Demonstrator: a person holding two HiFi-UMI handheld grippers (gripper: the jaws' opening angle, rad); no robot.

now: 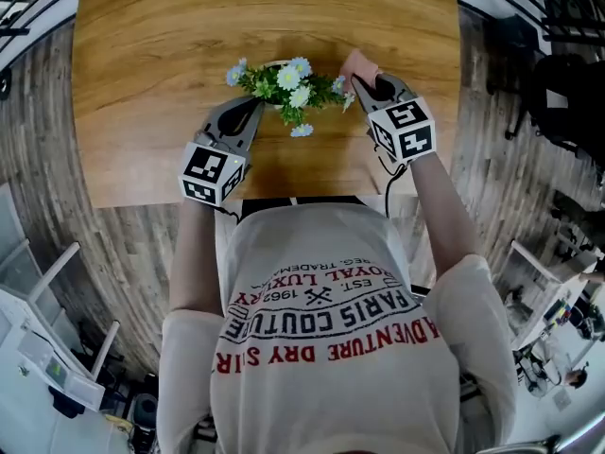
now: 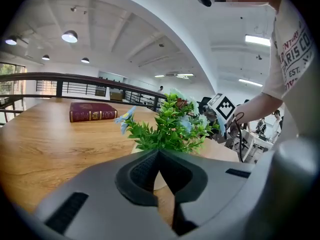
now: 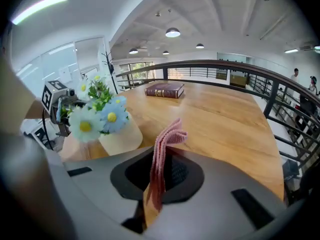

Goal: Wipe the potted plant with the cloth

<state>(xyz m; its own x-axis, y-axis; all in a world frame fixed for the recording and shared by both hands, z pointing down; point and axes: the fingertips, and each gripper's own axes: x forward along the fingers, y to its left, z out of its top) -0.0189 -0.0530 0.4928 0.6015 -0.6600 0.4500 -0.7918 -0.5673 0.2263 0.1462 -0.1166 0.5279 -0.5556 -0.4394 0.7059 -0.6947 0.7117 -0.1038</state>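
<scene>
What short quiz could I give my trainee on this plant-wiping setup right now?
1. True or false: the left tongs are shut with nothing between them.
2. What do the right tongs grip? A) a pink cloth B) a sponge C) nothing
3. Besides the potted plant, what lies on the table?
Key: 1 true; 2 A; 3 a dark red book.
</scene>
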